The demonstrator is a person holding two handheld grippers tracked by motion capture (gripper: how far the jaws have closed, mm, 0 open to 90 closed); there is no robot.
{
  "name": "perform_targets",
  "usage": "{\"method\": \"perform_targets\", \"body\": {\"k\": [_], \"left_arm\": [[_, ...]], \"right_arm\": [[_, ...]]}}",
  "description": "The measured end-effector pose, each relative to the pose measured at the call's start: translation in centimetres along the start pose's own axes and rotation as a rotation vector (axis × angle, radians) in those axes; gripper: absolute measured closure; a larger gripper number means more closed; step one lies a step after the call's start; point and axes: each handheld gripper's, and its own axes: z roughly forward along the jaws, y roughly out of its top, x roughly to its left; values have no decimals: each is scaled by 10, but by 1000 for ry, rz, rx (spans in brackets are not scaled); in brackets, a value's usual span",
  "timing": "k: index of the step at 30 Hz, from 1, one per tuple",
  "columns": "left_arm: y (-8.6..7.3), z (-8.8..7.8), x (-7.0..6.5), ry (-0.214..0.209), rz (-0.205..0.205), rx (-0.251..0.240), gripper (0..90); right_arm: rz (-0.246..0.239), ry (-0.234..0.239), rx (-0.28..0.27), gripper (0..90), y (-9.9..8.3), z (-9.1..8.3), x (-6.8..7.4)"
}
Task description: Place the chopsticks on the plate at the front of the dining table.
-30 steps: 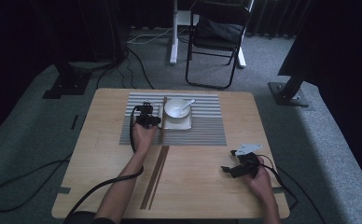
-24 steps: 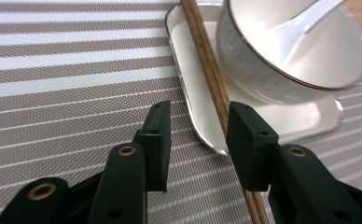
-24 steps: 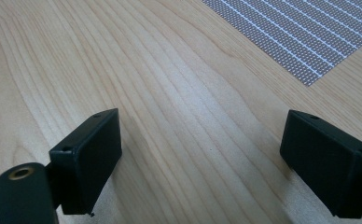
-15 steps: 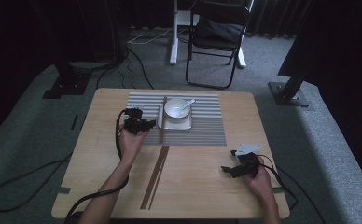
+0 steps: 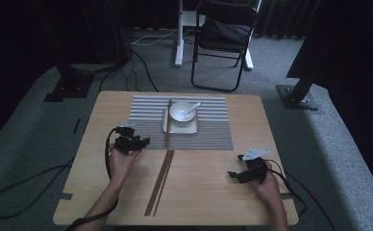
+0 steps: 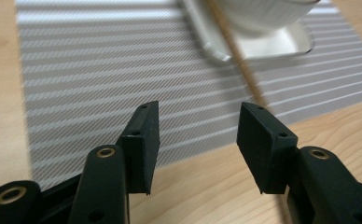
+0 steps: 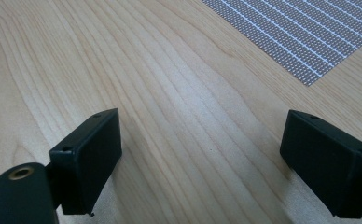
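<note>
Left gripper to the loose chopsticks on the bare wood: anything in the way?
Nothing visible. The left gripper, jaws open and empty, sits at the striped grey placemat's left edge; the dark wooden chopsticks lie just beside it on bare light wooden table.

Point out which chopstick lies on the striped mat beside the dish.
The single chopstick along the left edge of the white dish, wholly on the striped mat. The other pair lies nearer the person, on bare table.
</note>
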Motion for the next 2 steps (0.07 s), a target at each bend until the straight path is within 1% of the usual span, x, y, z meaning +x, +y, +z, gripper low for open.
{"method": "perform_targets", "body": {"k": [2], "left_arm": [[-9, 1, 3, 12, 1, 2, 494]], "right_arm": [[0, 0, 0, 121, 0, 0, 0]]}}
